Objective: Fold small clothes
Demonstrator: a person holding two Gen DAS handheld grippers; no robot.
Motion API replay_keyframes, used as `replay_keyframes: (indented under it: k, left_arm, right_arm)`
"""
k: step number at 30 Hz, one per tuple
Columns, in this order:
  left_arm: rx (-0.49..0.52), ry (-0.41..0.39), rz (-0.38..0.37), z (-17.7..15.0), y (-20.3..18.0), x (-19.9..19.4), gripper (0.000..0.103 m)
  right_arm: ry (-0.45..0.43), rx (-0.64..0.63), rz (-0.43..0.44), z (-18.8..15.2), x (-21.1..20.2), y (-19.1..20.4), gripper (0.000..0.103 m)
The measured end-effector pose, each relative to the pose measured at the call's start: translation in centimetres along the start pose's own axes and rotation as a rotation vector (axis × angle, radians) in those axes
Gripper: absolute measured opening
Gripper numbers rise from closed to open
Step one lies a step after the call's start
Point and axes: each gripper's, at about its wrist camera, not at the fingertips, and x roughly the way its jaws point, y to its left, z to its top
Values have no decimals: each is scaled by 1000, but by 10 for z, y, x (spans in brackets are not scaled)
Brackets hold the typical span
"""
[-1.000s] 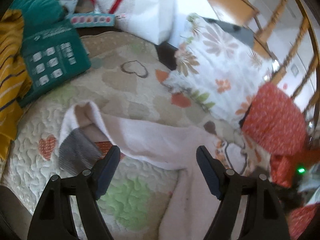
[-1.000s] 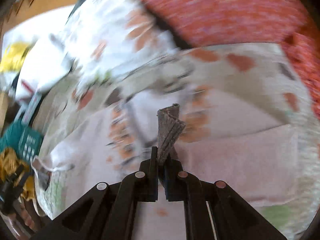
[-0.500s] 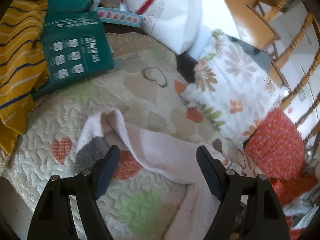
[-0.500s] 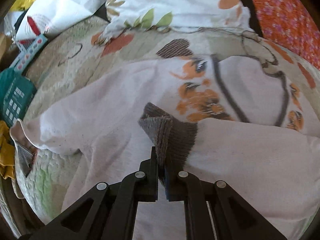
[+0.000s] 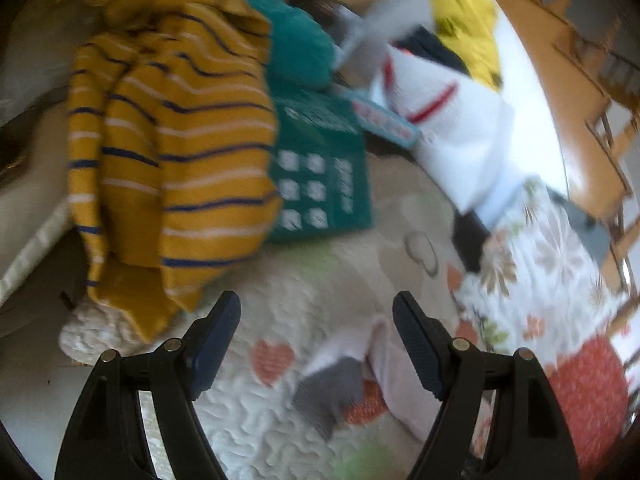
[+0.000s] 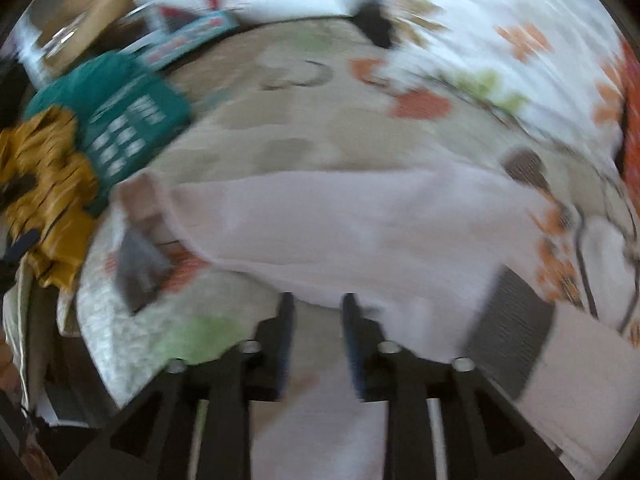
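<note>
The pale pink garment [image 6: 340, 220] with grey cuffs [image 6: 508, 320] lay lengthwise across the quilt [image 6: 248, 148]. The right gripper [image 6: 316, 312] had just been opening, its jaws empty; the left gripper [image 5: 316, 320] stood wide, holding nothing.

Under my view lies a quilted cover [image 5: 280, 304] with hearts. Far on it I see a teal packet [image 5: 320, 176] with white squares, and behind that a white bag [image 5: 460, 128] with red marks. To my right a floral pillow [image 5: 544, 256] rests beside an orange-red patterned cushion [image 5: 588, 400].

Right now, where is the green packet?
In the left wrist view the green packet lies upper middle on the heart quilt, right beside the yellow striped top.
</note>
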Motion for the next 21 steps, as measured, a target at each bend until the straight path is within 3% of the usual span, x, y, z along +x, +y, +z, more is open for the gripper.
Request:
replay_keyframes:
  k: [5,9,11,12,15,18,20,21]
  left_arm:
    - [-69,-27,24,8,21,-7,78]
    - [-95,-23,27,12,32,-8,78]
    - [-110,-22,27,13,36,-7,78]
    - [-121,-22,28,14,38,-7,78]
    - [-152,-23,22,16,45,-7,78]
    - [-151,-19,27,16,46,-6,78]
    - [-142,-16,31,15,45,-5,78]
    - [-139,-15,34,15,44,-4,78]
  right_arm:
    - [-34,-211,-40,21,12,70,40]
    - [-67,-467,-126,39,27,128,40]
    - [-30,-465,-72,49,31,134,40]
    - [-8,-416,-1,57,33,135,40]
    - [12,-311,144,69,40,136,53]
    - [61,-312,165,62,66,153,57]
    - [107,-338,139,53,85,162,48]
    - [141,-340,128,47,95,166,16]
